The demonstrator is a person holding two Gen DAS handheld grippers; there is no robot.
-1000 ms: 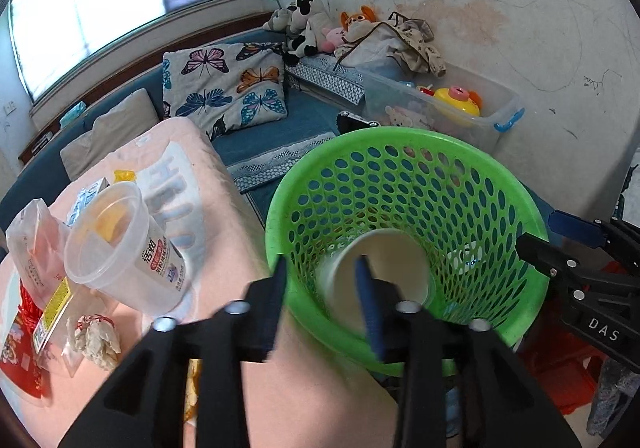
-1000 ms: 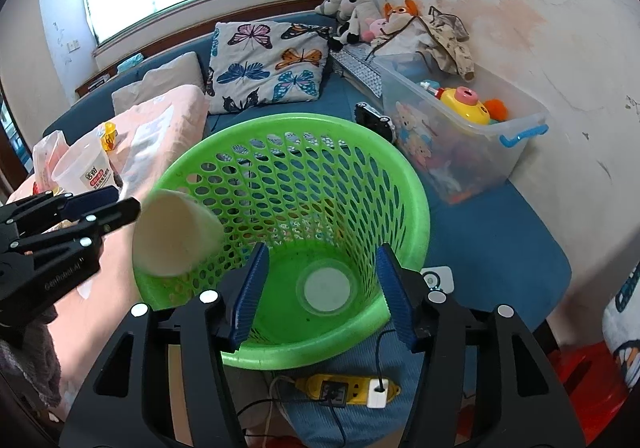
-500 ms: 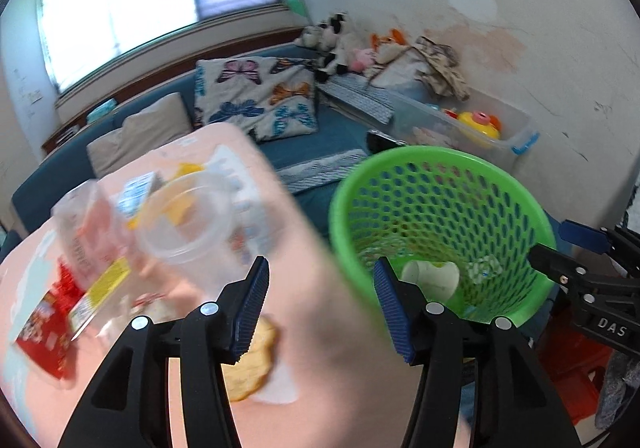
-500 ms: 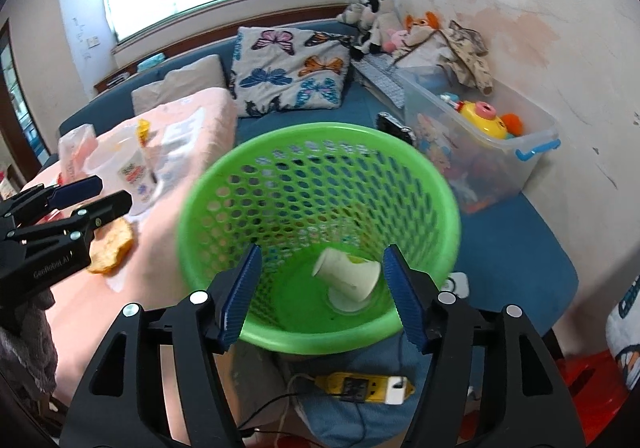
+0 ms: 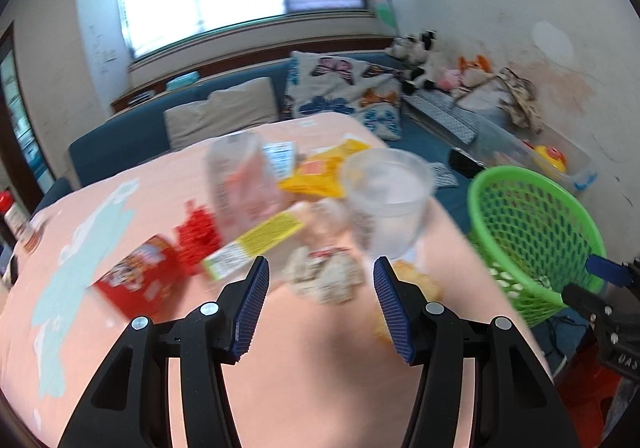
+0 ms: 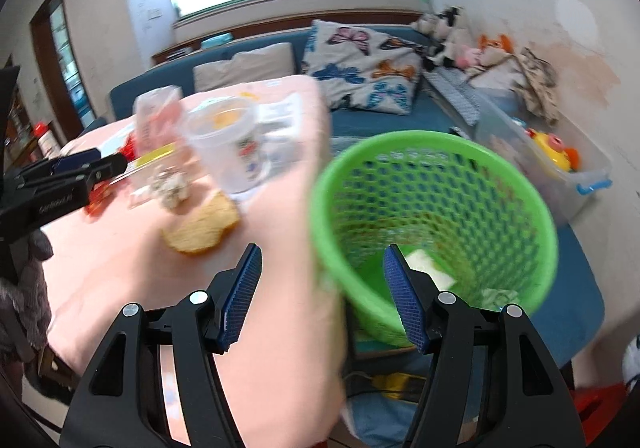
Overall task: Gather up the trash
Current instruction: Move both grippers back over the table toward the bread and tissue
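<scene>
Trash scattered over the pink bench [image 5: 312,360]: crumpled paper wad [image 5: 325,276] just beyond the left gripper [image 5: 320,302], framed between its fingers; clear plastic cup [image 5: 386,193] upright a little farther and to the right; round yellow biscuit [image 5: 416,282] near the cup's base; yellow wrapper [image 5: 320,169] behind; clear bag with a yellow label [image 5: 248,203] to the left; red packet [image 5: 140,276] farther left. Left gripper spread wide, empty, held above the bench. Right gripper [image 6: 320,294] likewise spread wide, holding nothing, straddling the bench edge and the rim of the green basket [image 6: 436,151]. Basket off the right side of the bench, lower down, with a pale cup [image 6: 430,268] lying on its floor beside a scrap of paper. Same plastic cup [image 6: 230,151], biscuit [image 6: 204,226] and paper wad [image 6: 170,185] seen to the left from the right wrist, left gripper [image 6: 120,163] reaching in beside them. Much of both views blurred.
</scene>
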